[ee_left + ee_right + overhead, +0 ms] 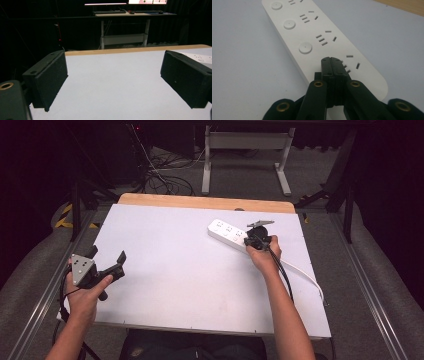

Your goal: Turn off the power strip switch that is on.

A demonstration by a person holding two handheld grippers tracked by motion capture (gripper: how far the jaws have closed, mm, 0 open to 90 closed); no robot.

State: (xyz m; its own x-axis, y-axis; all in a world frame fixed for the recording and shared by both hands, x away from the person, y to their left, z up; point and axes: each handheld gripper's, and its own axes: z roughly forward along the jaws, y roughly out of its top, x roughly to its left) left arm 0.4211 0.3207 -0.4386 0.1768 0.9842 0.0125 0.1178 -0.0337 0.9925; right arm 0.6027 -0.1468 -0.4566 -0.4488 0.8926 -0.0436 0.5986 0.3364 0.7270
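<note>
A white power strip lies at the back right of the white board, with round buttons and several socket sets along its top. My right gripper is shut, jaws pressed together with nothing between them. Its tips are down on the strip's near end, beside the last socket set, and they cover the spot under them. My left gripper is held open at the board's left edge, jaws wide apart and empty. One corner of the strip peeks behind its right jaw.
The strip's white cable runs off to the right front of the board. A wooden table edge borders the far side. Beyond it stand a desk frame and floor cables.
</note>
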